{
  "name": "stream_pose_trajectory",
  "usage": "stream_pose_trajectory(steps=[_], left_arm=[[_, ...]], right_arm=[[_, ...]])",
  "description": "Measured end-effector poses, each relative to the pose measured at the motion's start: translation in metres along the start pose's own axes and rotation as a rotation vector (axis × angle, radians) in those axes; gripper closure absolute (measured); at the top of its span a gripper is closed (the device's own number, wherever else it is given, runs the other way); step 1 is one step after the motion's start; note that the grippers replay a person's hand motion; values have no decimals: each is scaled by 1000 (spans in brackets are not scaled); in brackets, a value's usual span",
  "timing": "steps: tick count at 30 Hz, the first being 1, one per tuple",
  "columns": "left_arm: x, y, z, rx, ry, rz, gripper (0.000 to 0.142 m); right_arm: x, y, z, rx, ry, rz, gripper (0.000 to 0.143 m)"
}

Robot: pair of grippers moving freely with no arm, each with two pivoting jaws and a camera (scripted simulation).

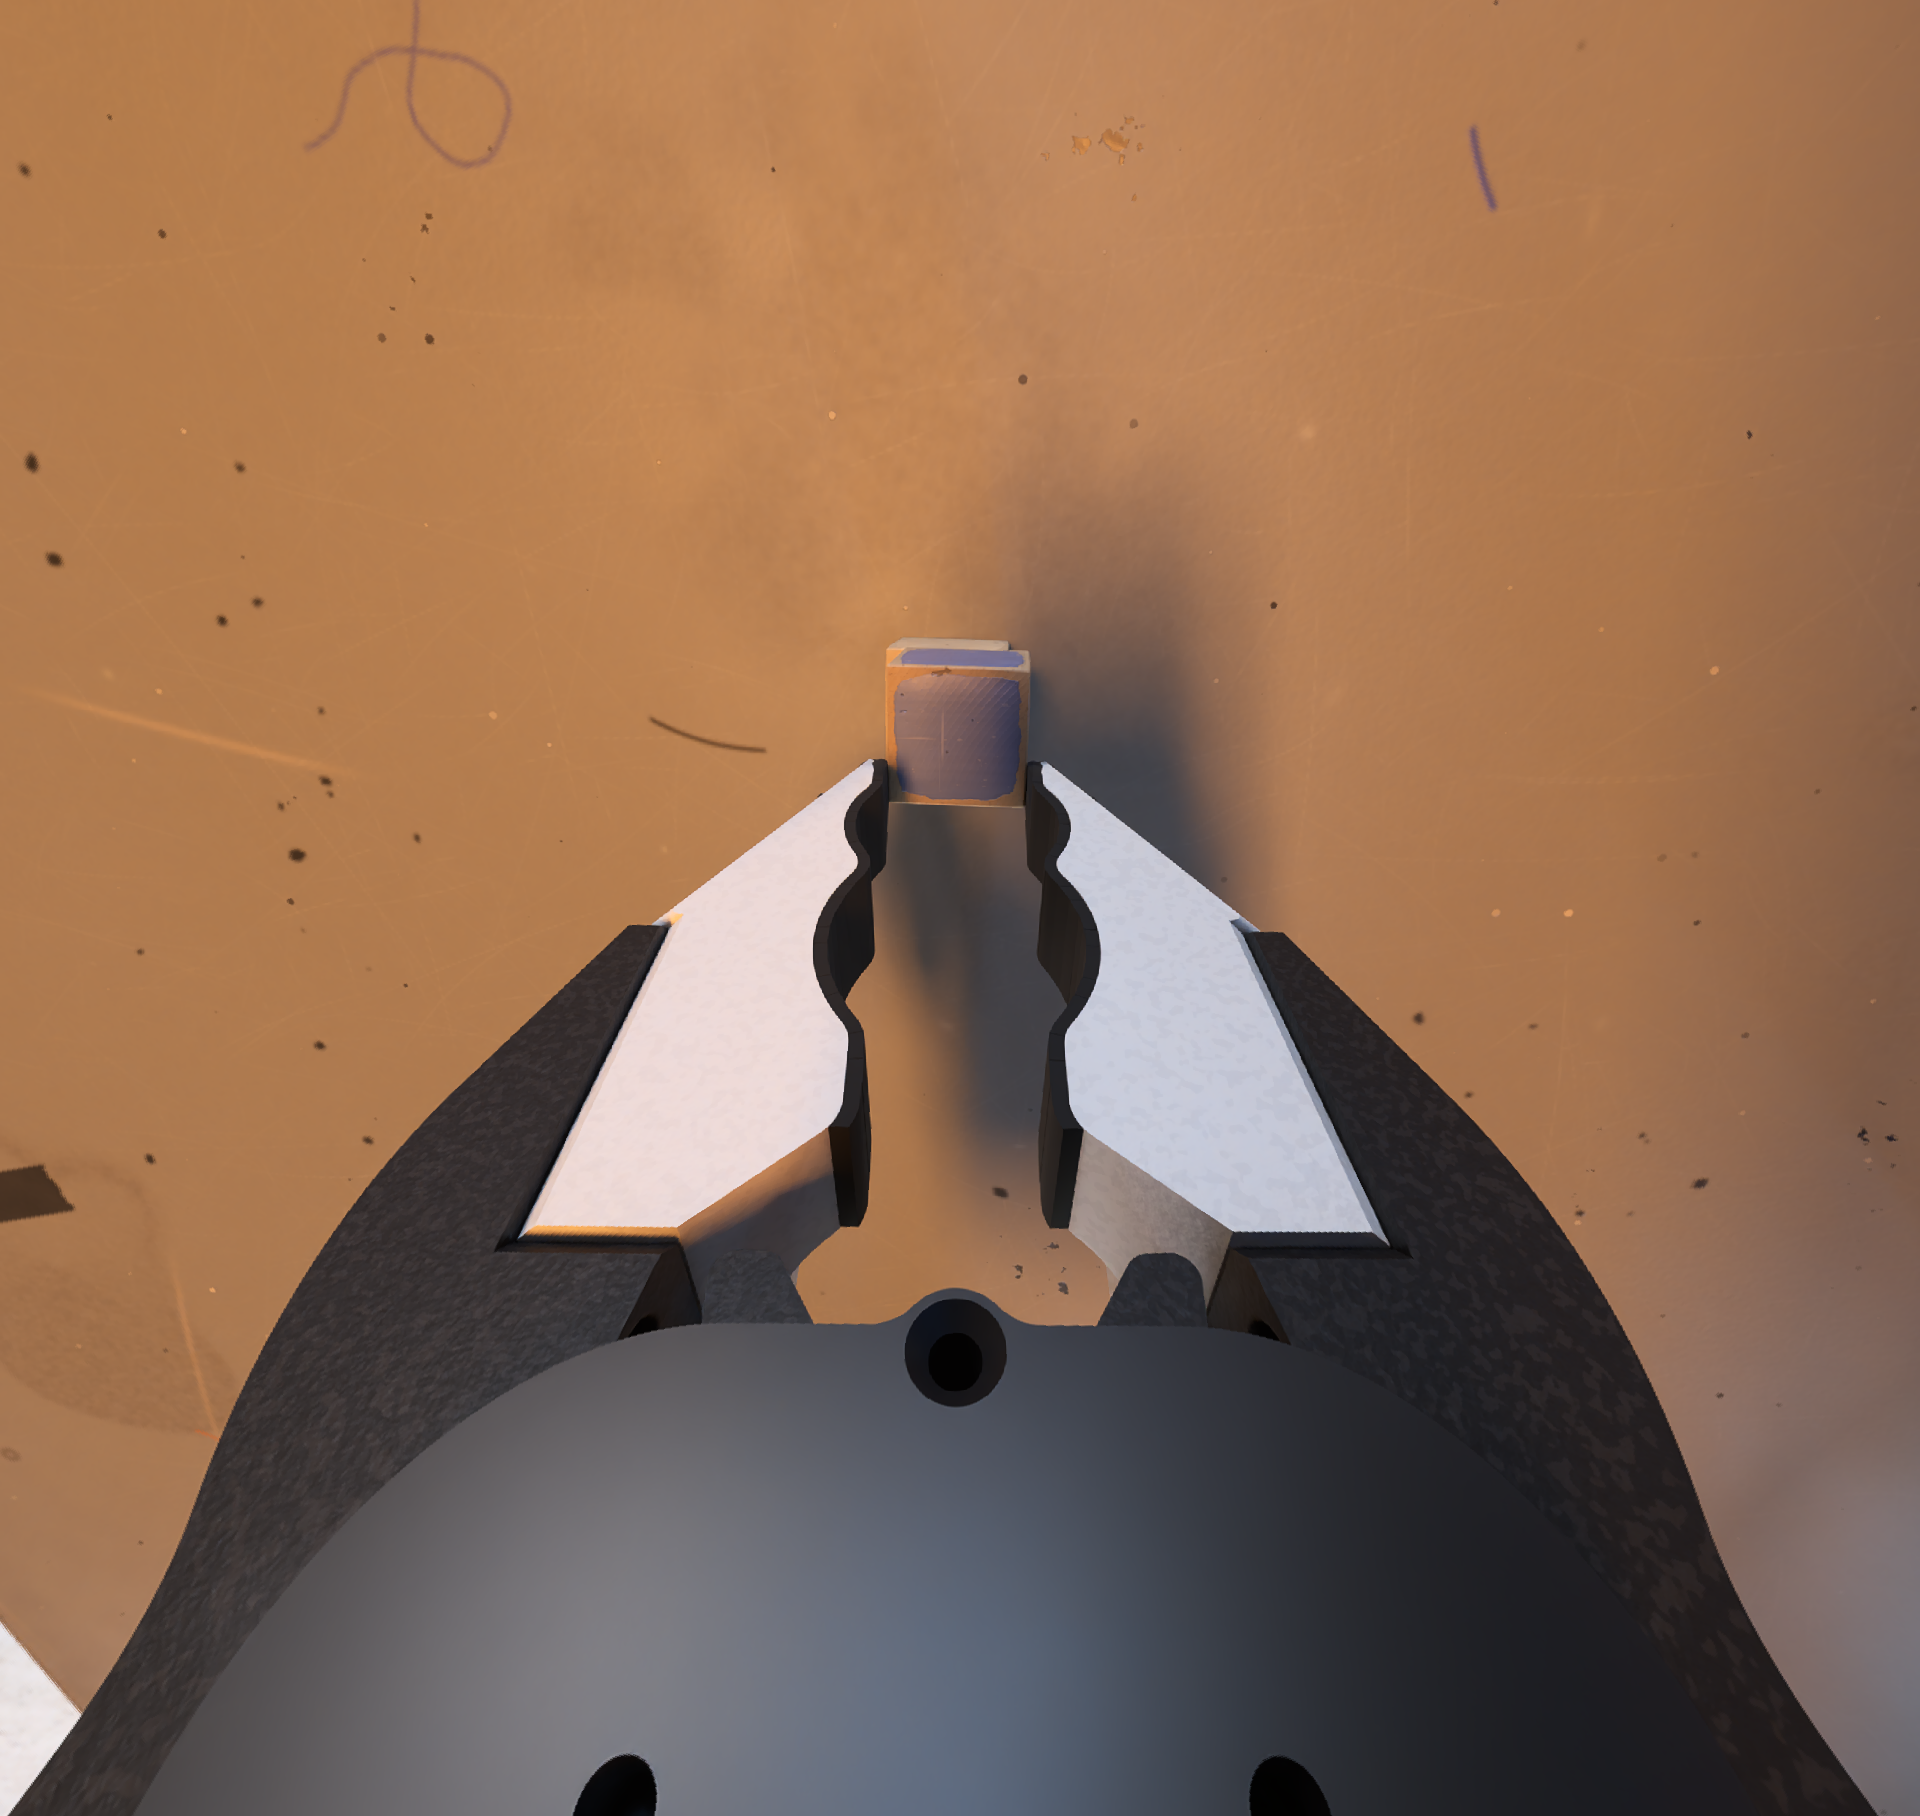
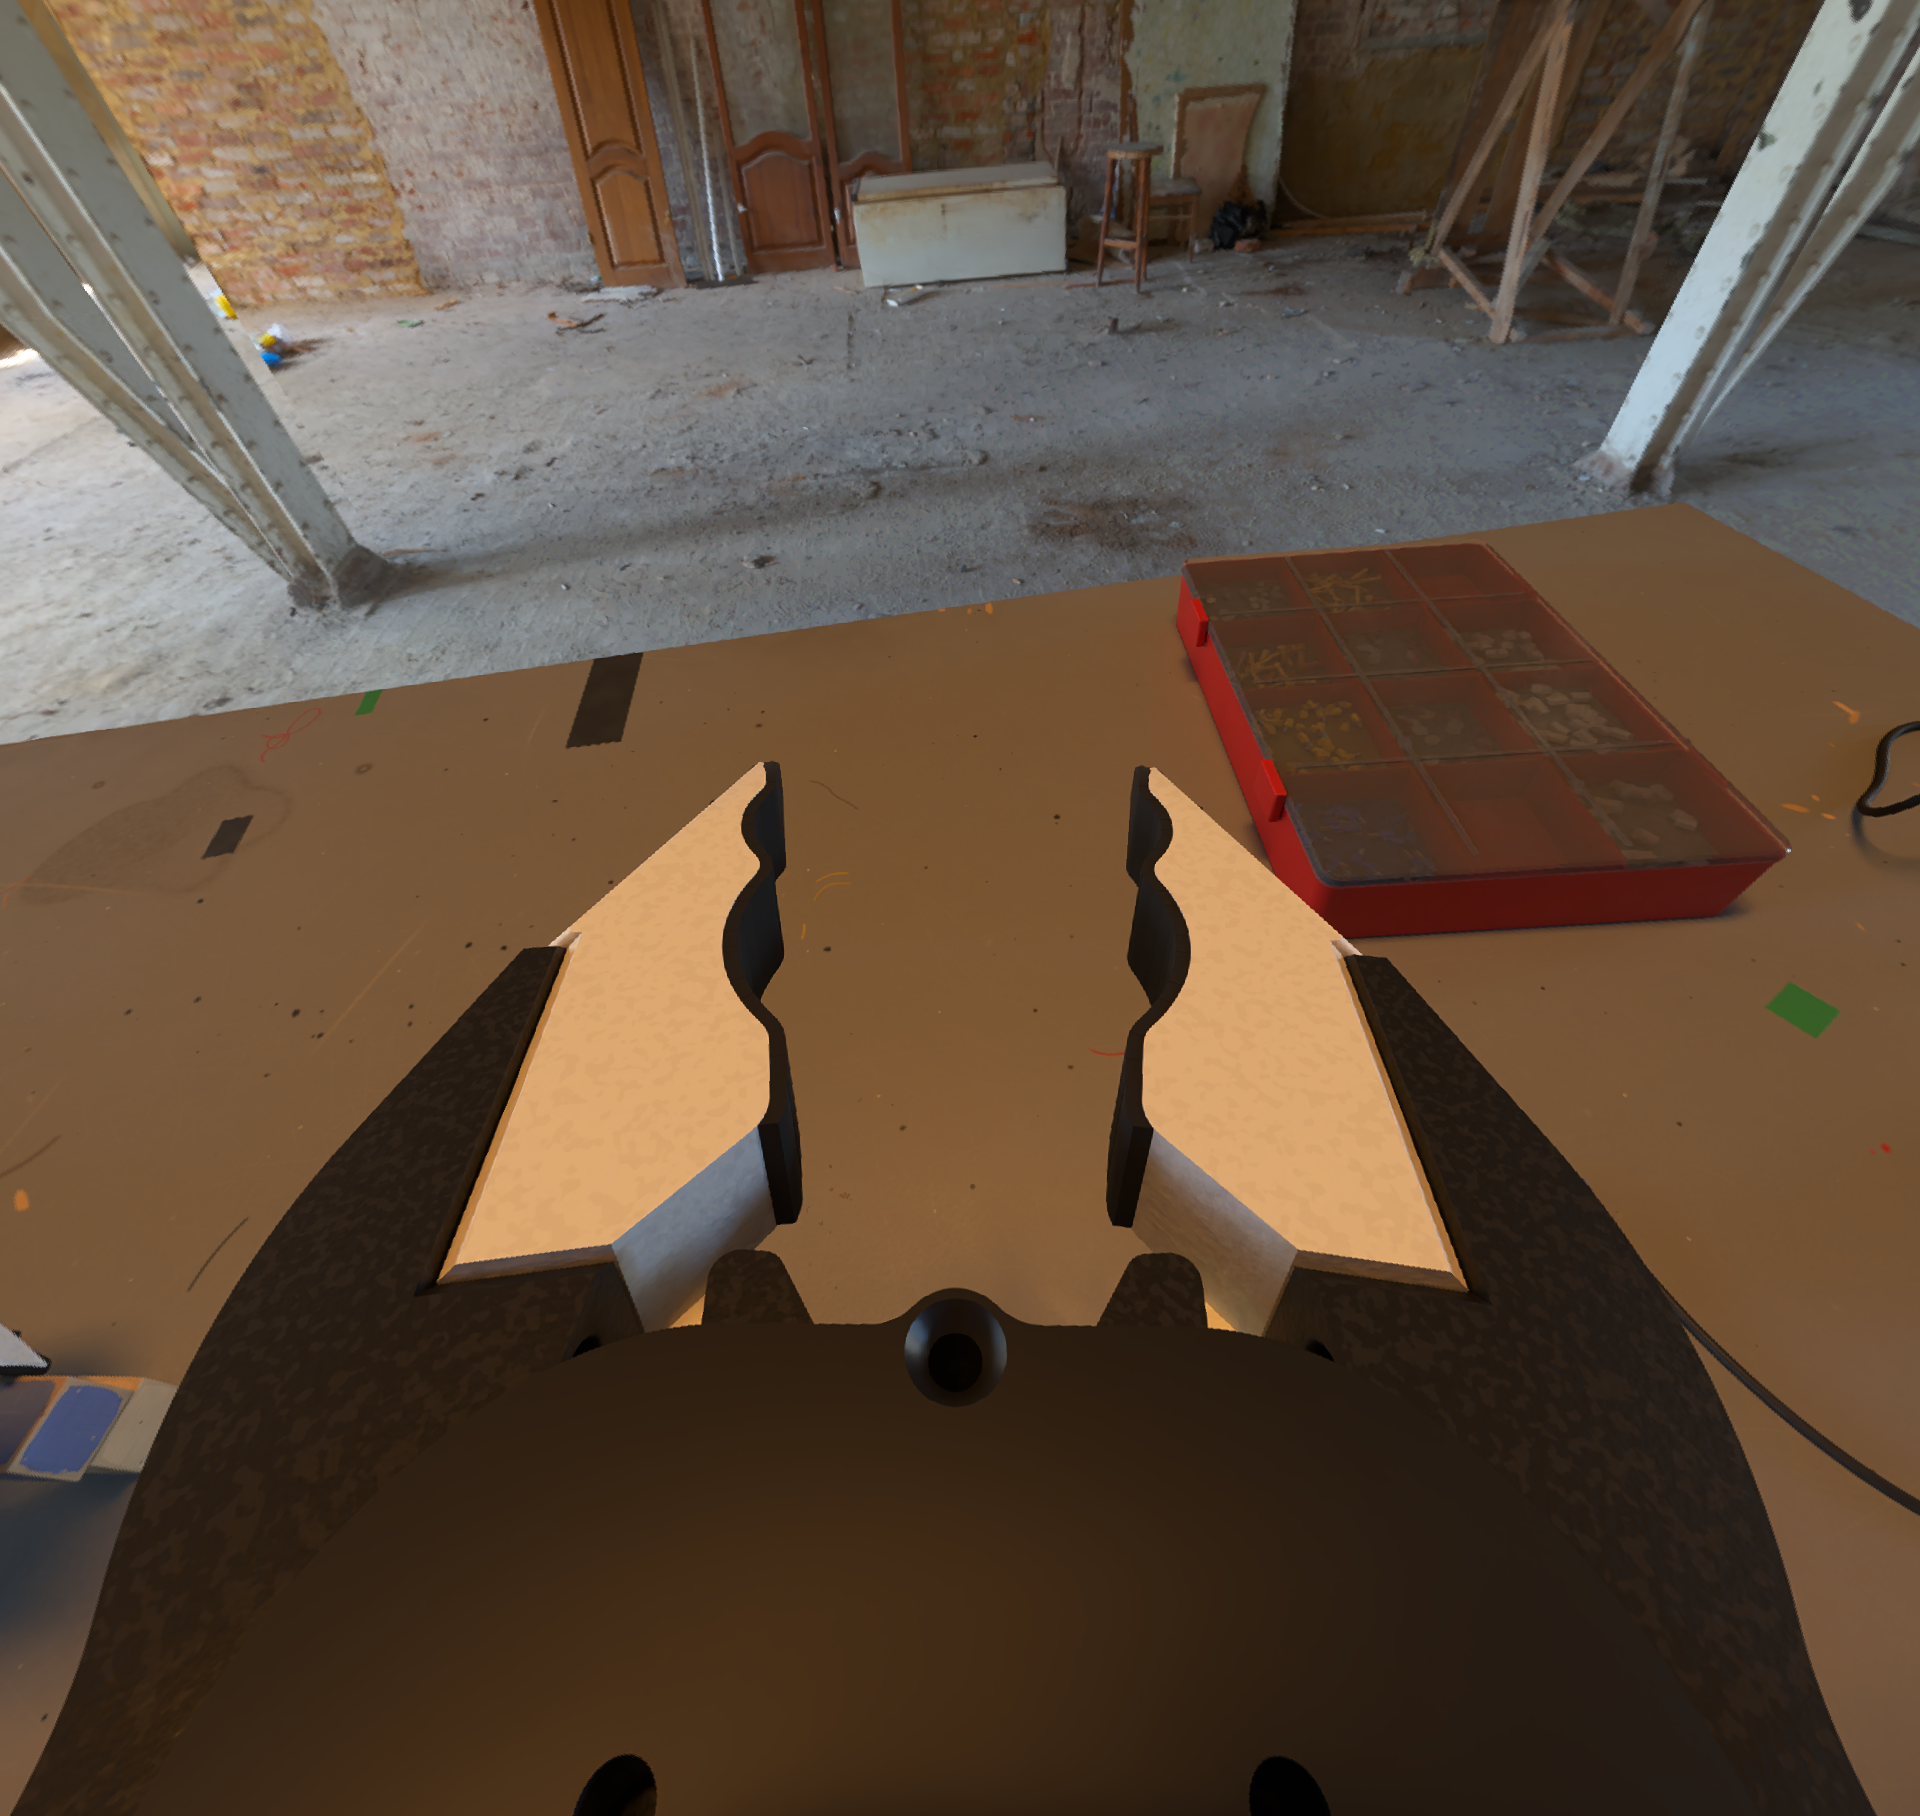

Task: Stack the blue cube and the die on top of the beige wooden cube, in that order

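In the left wrist view my left gripper (image 1: 956, 779) looks down on the brown table. Its fingertips press on both sides of the blue cube (image 1: 956, 732), which has tan edges. A beige sliver (image 1: 982, 644) shows just past the cube's far edge and seems to be the beige wooden cube below it. In the right wrist view my right gripper (image 2: 956, 779) is open and empty above the table. The blue cube (image 2: 68, 1434) shows at that view's lower left edge, with a beige block (image 2: 135, 1428) against it. No die is in view.
A red compartment box (image 2: 1475, 738) with a clear lid lies right of my right gripper. A black cable (image 2: 1881, 779) runs along the right side. The table's far edge (image 2: 935, 613) is just beyond. Tape strips (image 2: 603, 701) mark the surface.
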State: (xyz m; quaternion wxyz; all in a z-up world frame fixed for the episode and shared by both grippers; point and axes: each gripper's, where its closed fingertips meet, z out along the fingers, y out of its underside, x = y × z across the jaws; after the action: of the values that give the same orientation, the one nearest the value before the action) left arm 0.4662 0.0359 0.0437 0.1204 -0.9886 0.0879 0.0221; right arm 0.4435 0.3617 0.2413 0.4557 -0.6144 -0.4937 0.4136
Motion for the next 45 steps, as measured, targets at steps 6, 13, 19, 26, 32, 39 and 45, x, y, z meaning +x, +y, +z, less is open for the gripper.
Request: stream_pose_trajectory(steps=[6, 13, 19, 26, 32, 39, 45], left_arm=[[-2, 0, 0, 5, -11, 2, 116], [-2, 0, 2, -4, -10, 0, 112], [-7, 0, -21, 62, -38, -3, 94], [-58, 55, -112, 229, -309, -228, 94], [-102, 204, -170, 201, -498, -660, 97], [-83, 305, -128, 96, -407, -698, 95], [-81, 326, -92, 76, -356, -590, 96]], right_arm=[[1, 3, 2, -13, -4, 3, 76], [4, 6, 4, -26, -3, 10, 76], [8, 8, 3, -31, -4, 22, 76], [16, 8, 1, -23, -3, 52, 76], [24, 8, -1, -12, 3, 84, 76], [22, 9, 2, -27, 15, 61, 76], [18, 15, 6, -54, 22, 35, 76]])
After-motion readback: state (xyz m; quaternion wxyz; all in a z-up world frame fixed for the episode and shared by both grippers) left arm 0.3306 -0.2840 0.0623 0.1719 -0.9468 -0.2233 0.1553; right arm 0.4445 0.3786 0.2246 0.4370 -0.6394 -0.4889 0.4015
